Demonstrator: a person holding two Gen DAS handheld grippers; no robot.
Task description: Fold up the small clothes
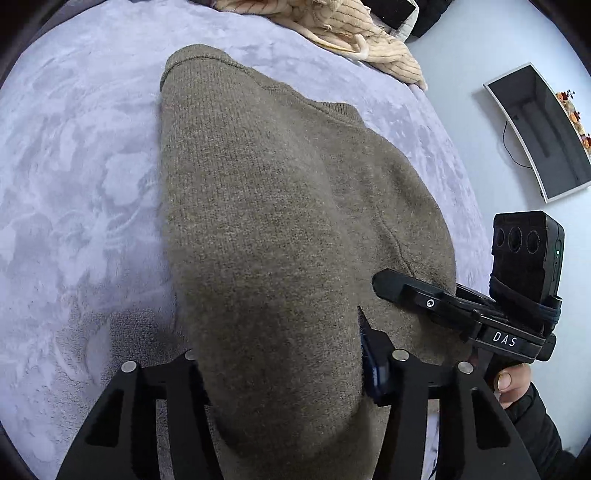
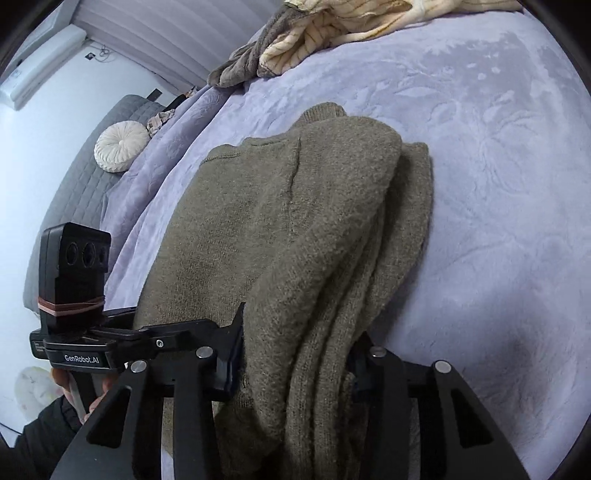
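Sweater (image 1: 258, 221) edge seemingly in both grippers; bedspread (image 1: 74, 166) around.

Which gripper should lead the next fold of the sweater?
Neither clearly: left gripper and right gripper each pinch the near edge of the brown sweater. Slight edge to the right, which grips the stacked folded layers.

Close wrist views, shared sweater (image 1: 280, 221)

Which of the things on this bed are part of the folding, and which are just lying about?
Part of the folding:
- brown knitted sweater
- left gripper, clamped on it
- right gripper, clamped on it

Just lying about:
- cream striped garment
- round white cushion
- lilac bedspread
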